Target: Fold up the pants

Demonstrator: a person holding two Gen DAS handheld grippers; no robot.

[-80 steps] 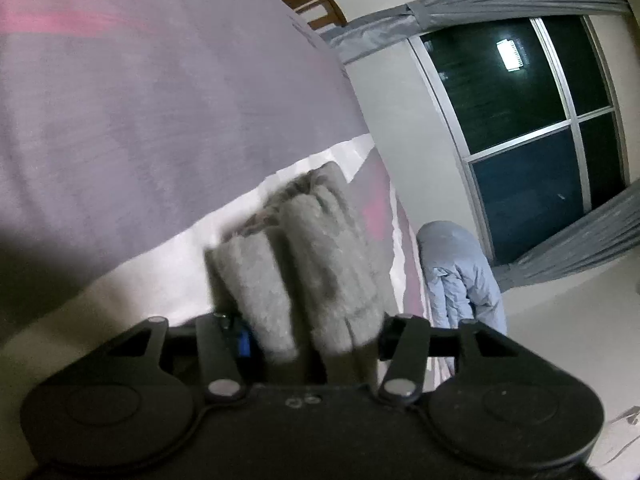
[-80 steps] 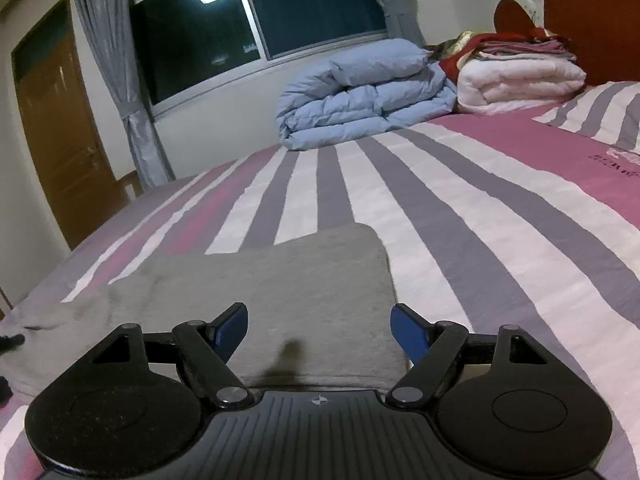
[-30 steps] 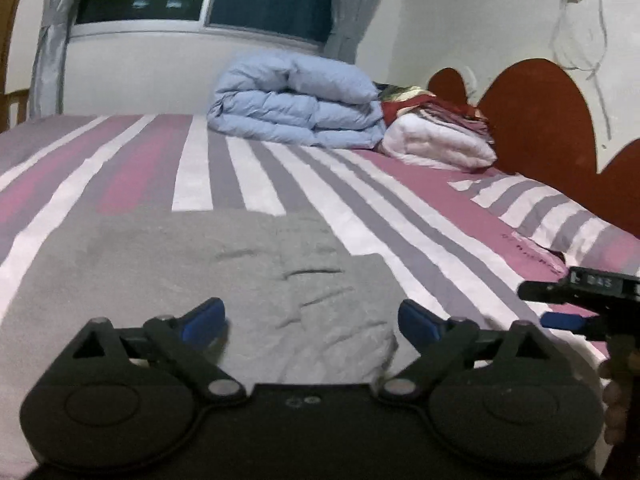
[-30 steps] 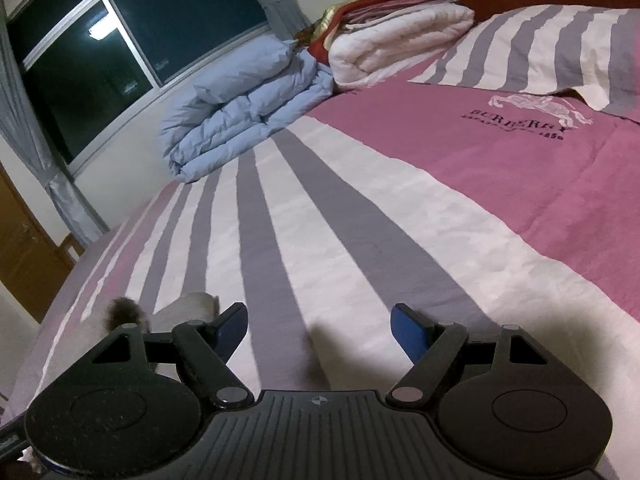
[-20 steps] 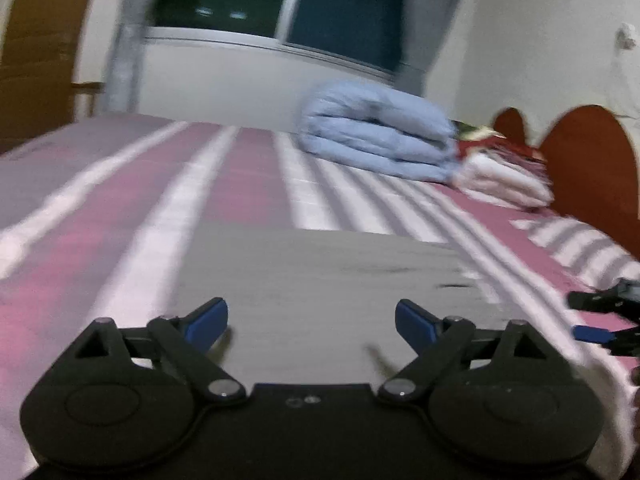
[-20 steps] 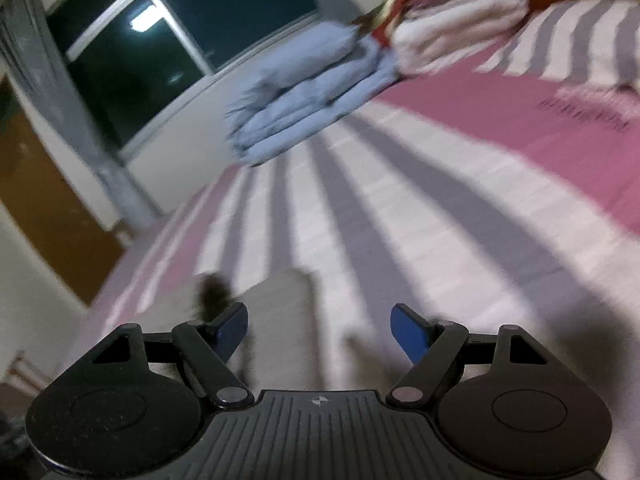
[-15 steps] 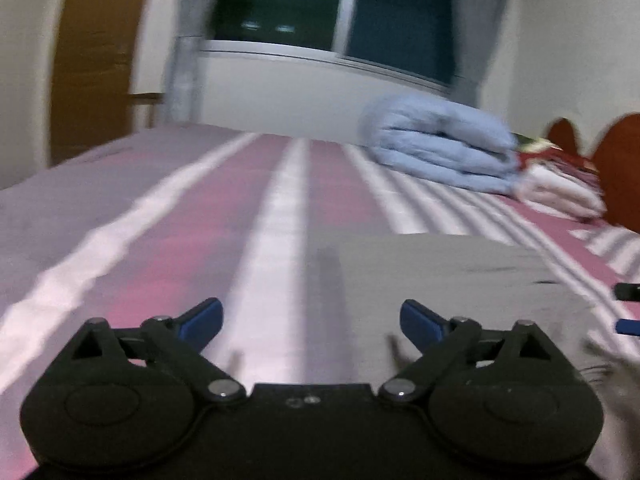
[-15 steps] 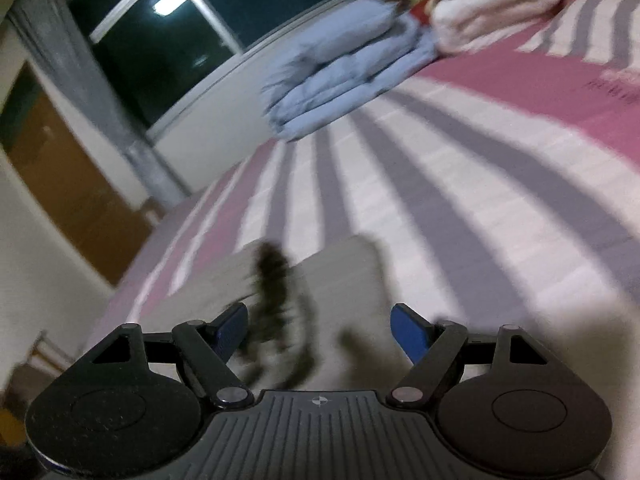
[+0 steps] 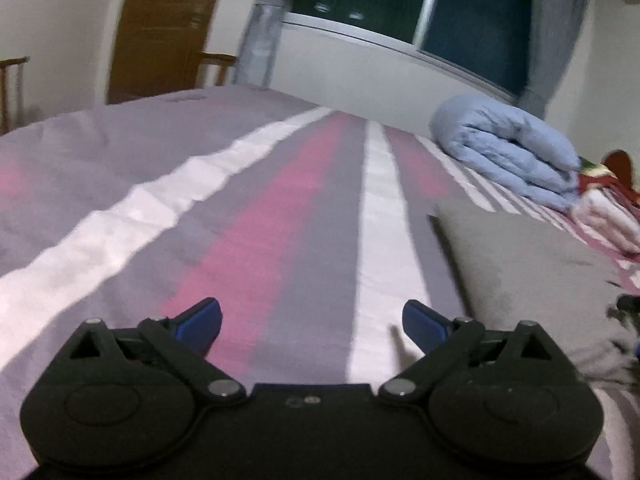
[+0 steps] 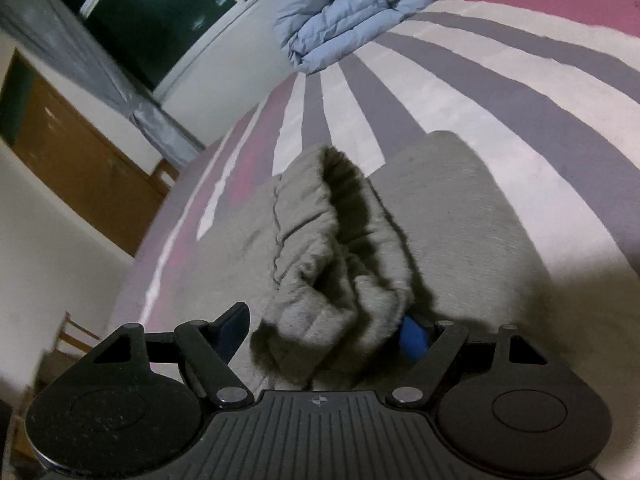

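Pants point(image 10: 440, 216) lie flat on the striped bed point(image 9: 280, 200), so your right gripper point(image 10: 324, 332) can pinch a bunched edge to carry it over; left gripper point(image 9: 312, 316) hangs spread wide, empty, beside them.

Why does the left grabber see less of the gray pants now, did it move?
Yes. The left gripper swung left: against the blue quilt, the gray pants slid from between its fingers to the right edge.

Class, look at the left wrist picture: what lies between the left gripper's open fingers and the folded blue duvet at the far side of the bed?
Only striped bedsheet lies between the left gripper and the blue duvet; the grey pants lie off to the right.
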